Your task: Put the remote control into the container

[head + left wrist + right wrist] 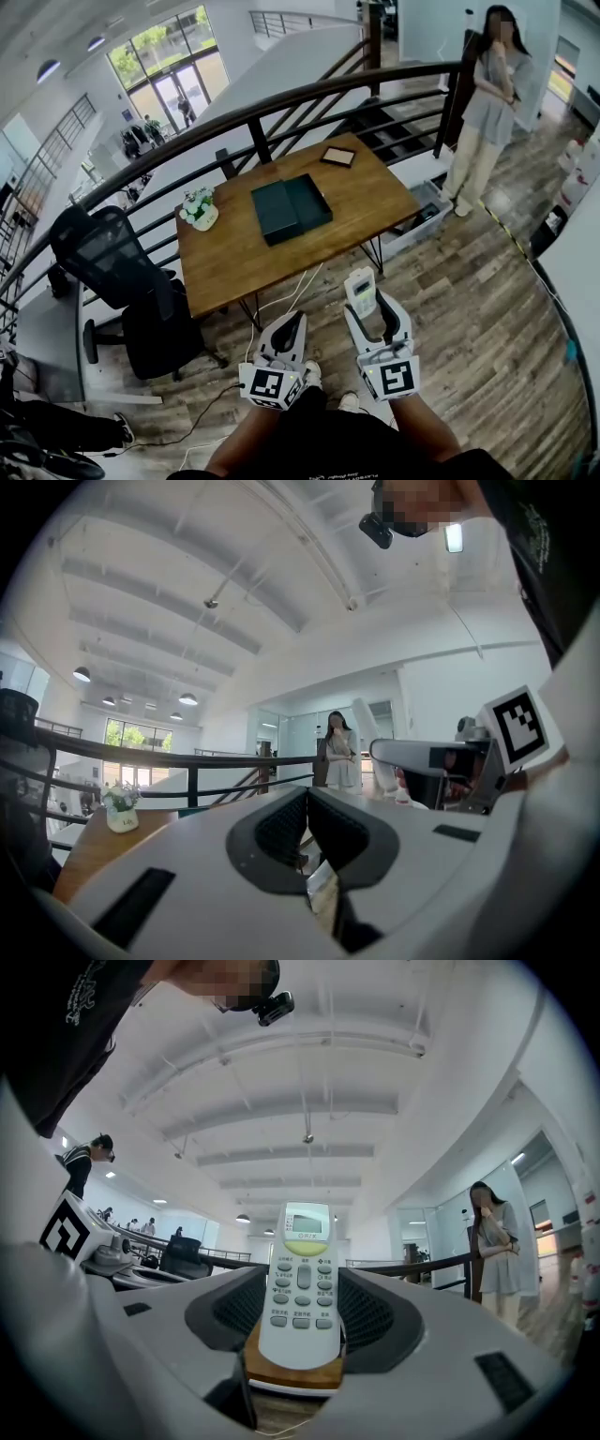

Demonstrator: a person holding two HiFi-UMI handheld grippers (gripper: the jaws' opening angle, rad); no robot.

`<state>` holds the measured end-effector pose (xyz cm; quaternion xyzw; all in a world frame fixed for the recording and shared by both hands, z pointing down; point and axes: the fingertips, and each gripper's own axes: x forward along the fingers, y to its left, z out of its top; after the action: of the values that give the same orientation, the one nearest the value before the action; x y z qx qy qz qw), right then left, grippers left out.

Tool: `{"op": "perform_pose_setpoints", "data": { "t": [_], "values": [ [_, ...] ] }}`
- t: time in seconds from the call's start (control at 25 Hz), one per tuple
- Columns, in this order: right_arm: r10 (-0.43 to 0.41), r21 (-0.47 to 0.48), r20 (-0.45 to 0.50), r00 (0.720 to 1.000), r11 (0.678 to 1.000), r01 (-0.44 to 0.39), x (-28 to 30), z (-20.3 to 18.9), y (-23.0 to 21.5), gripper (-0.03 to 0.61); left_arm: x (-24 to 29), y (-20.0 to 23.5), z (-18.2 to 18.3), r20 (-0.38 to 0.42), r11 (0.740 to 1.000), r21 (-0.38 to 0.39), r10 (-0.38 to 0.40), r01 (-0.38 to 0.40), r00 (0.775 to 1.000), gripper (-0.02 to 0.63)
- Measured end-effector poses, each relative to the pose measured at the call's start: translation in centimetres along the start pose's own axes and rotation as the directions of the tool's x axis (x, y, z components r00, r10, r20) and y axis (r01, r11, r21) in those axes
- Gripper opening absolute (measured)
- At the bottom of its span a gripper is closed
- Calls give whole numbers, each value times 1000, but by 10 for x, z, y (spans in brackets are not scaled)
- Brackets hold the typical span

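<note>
Head view showed the right gripper (373, 314) clamped on a slim white plastic remote control (360, 291), upright between its 2 ribbed jaws. The left gripper (292, 323) was pinched closed, empty. A dark rectangular container (291, 208) lay open on the wooden table (375, 187), well apart from both.

Table (384, 202) ahead, railing (281, 105) running behind it. On table: container (291, 208) near the middle; potted flowers (199, 210) at left edge; flat framed item (337, 156) at far side, behind container. Office chair (122, 272) left of table. Crate (422, 214) on floor by table's right end; person (487, 103) standing beyond it. Before the table, well apart from container: left gripper (292, 328) at left, right gripper (372, 305) just beside it at right. Remote control (360, 289) sits between the right jaws, its end past their tips toward table.
</note>
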<state>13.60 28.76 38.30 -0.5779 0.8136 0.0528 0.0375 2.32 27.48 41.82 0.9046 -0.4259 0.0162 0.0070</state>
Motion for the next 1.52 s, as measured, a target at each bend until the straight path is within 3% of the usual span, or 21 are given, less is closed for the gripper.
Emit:
{"op": "perform_pose_setpoints", "data": {
  "t": [0.64,0.88,1.28,1.52],
  "values": [
    [-6,-10,-16,1000,1000,6,109,-13,-1,244,55,95,5,24,1000,-14,-7,7,1000,8],
    [-6,38,-58,998,999,8,149,-23,4,244,69,125,0,23,999,-40,-27,28,999,8],
    [-45,26,-97,994,999,47,189,-37,4,244,91,171,-3,4,996,-55,-70,70,998,8],
    [-62,6,-100,993,998,63,204,-35,8,244,95,188,4,37,996,-43,-78,80,996,8]
  ]
}}
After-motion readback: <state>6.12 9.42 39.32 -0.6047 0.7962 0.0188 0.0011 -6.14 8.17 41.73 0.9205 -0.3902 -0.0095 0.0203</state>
